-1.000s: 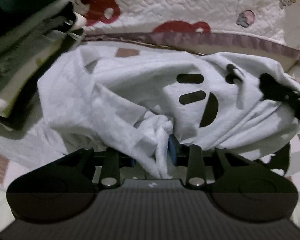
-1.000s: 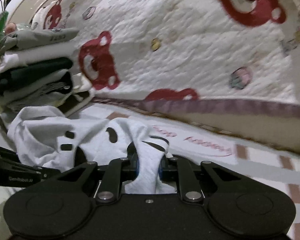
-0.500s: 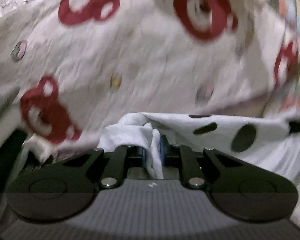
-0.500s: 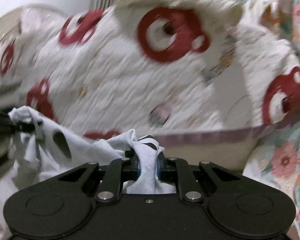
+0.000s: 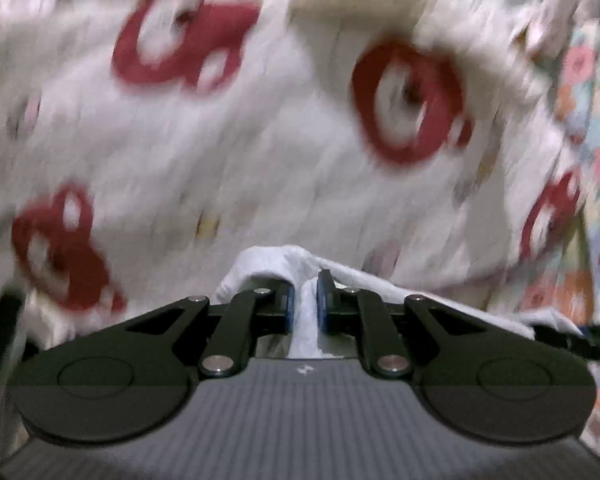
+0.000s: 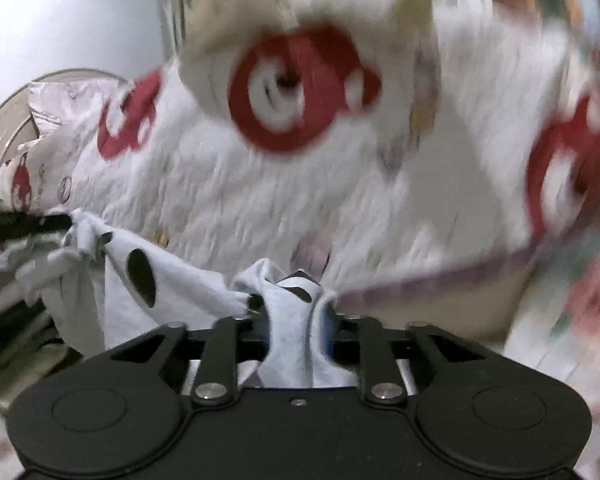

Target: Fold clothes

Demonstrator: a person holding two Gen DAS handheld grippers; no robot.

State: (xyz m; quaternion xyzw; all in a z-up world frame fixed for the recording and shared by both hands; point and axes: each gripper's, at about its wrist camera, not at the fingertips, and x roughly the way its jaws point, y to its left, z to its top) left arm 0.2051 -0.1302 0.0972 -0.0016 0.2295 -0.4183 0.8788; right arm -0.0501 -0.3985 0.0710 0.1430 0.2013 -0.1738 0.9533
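White garment with black ovals, bunched, stretched midair

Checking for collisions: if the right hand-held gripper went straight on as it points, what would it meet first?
Probably the white quilt with red prints, beyond the shirt the right hand-held gripper holds; blur leaves depth unclear.

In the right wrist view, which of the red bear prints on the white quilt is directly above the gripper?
The large red bear print at top centre, straight above the right gripper; the other prints lie far left and far right.
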